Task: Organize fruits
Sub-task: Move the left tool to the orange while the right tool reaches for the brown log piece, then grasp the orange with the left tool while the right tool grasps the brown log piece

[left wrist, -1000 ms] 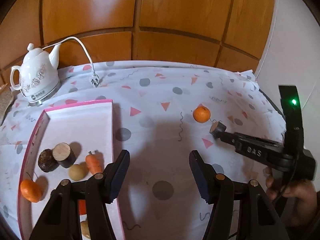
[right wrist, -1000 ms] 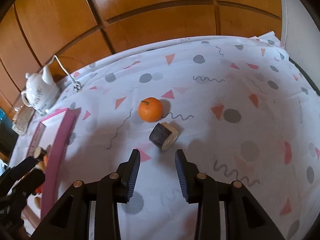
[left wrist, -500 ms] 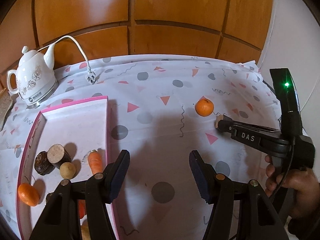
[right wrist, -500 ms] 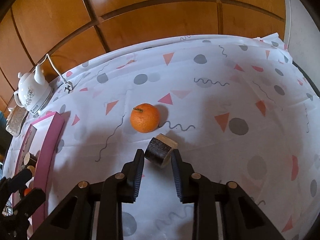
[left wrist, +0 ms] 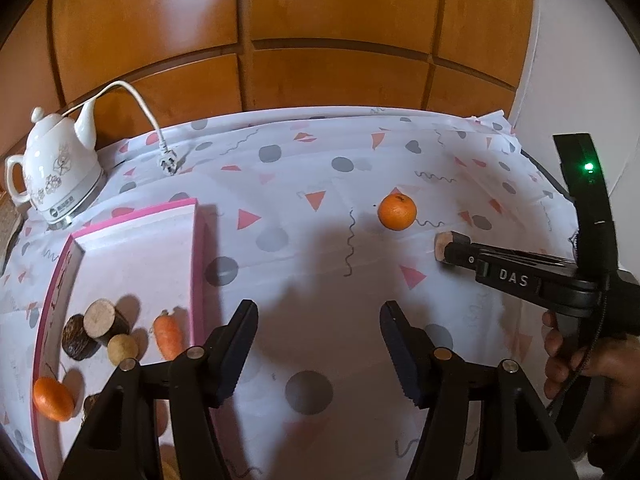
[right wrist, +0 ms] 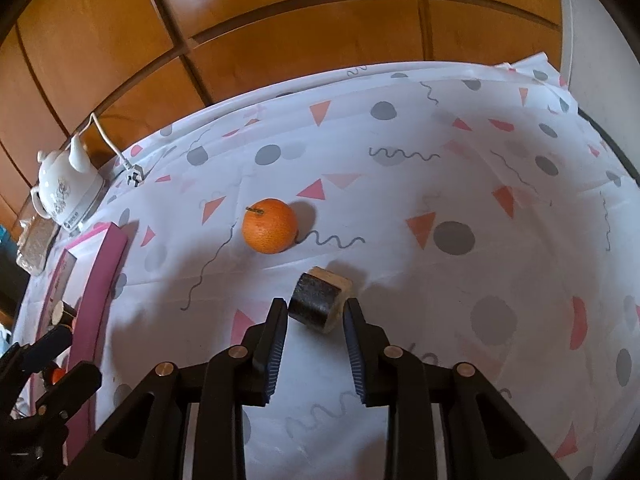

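Wood panelling backs the counter (left wrist: 304,280), which is covered by a white cloth with grey dots and pink triangles. From the left wrist view, the left hand-held gripper (left wrist: 316,344) hangs above bare cloth with its jaws spread wide and nothing between them. To its left lies a pink-rimmed tray (left wrist: 196,240) holding a carrot (left wrist: 168,334), two dark log-like pieces (left wrist: 94,330), a small pale round item (left wrist: 123,348) and a tangerine (left wrist: 53,398). A white kettle (left wrist: 56,172) stands behind the tray with its cord and plug (left wrist: 168,162) beside it. Another orange (left wrist: 397,212) sits alone on the cloth, and near it the right hand-held gripper (left wrist: 450,250) has its tip on a brown cylinder piece (left wrist: 440,247).

From the right wrist view, the right hand-held gripper (right wrist: 316,314) has its jaws narrowed around the cylinder piece (right wrist: 320,300), which lies tilted on the cloth; both fingertips (right wrist: 279,312) sit just beside its sides, but firm contact cannot be confirmed. The orange (right wrist: 270,231) rests just behind it, apart. The tray (right wrist: 106,264) and kettle (right wrist: 66,192) lie far left.
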The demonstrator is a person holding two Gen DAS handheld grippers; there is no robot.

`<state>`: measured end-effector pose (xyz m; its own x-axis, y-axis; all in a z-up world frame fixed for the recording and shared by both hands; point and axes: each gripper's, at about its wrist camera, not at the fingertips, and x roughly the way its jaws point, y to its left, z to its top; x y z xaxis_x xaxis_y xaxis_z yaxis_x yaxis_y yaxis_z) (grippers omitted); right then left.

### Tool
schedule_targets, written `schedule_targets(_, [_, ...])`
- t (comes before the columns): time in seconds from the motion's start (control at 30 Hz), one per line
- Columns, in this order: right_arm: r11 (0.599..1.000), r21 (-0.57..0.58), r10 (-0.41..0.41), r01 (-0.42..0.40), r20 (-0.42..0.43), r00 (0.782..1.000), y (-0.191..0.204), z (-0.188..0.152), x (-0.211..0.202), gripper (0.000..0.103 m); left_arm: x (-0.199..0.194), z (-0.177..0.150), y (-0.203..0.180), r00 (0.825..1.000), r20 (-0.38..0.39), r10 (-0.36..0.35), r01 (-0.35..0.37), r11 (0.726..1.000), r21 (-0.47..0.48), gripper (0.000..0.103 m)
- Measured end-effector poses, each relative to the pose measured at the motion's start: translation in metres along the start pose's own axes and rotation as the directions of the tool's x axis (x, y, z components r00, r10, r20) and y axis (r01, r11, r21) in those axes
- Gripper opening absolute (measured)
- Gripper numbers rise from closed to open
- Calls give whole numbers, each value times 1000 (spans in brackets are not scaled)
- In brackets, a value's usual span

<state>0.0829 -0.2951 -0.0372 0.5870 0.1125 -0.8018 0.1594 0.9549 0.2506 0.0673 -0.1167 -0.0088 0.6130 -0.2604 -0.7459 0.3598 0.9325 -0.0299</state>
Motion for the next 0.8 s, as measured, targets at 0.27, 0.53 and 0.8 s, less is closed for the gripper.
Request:
schedule_targets(0.27, [999,51,4,-4,9,1000,-21,-2,-11,36,20,10,-12,999,-34,-19,19,1000,7,65])
schedule_targets(0.53, [998,66,-14,12,32,999,-31,-8,-25,36,48,29,-16,993,-78,-84,82,996,-21,65])
schedule_targets(0.8, [998,66,-6,3,39,999,-35,-12,-31,36,84,68,-41,980,-98,-171,172,985,3,65])
